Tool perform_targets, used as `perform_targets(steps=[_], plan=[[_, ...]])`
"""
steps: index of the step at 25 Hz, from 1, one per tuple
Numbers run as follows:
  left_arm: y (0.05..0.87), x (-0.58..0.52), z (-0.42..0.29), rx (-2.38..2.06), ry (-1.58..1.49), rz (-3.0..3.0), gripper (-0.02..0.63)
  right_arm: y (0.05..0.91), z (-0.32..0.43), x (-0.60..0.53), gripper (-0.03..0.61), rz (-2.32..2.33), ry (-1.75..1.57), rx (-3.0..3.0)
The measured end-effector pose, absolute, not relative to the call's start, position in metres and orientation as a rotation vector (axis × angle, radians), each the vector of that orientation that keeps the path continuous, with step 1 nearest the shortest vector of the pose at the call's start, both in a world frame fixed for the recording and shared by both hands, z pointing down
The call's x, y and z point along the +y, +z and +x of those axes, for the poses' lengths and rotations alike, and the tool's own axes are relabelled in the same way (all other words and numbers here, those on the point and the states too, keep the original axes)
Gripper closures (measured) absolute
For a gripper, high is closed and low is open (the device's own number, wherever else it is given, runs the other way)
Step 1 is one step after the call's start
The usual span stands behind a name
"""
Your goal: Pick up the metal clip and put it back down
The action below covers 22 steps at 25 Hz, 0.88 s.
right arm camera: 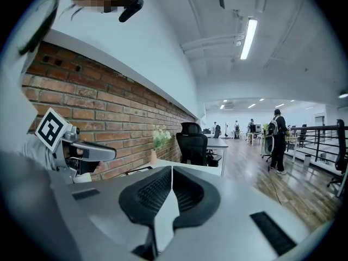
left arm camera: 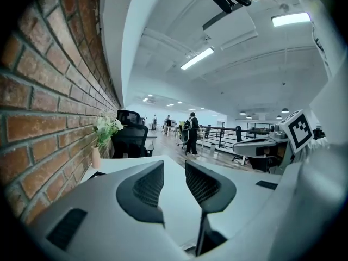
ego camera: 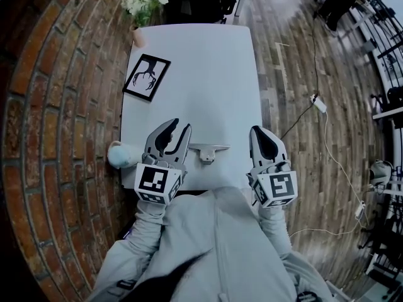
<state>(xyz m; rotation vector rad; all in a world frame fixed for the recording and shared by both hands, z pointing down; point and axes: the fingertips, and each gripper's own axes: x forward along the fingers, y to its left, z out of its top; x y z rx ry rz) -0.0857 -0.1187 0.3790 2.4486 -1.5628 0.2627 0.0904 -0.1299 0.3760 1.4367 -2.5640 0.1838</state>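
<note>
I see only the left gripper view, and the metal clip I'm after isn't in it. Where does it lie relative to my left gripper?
Observer: In the head view, the metal clip lies on the white table just right of the left gripper, between the two grippers.
Operator: Does the other gripper hold anything?
Observer: No. The right gripper has its jaws together in its own view, with nothing between them.
Operator: What else is on the table?
Observer: A framed picture with a dark branching figure lies flat farther up the table's left side, apart from the clip.
</note>
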Motion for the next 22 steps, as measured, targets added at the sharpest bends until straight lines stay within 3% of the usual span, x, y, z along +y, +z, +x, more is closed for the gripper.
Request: perform_targets(steps=[9,22], plan=[[0.407,-0.111,-0.056,-1.383,0.389,2.518,0.386,0.381,0.096,-0.128,0.554,1.454,0.213,-2.547],[0.465,-0.083,-0.023,-1.114,0.571,2.546,0.344,0.405,0.101,-0.114,0.554,1.448,0.290,-2.500]])
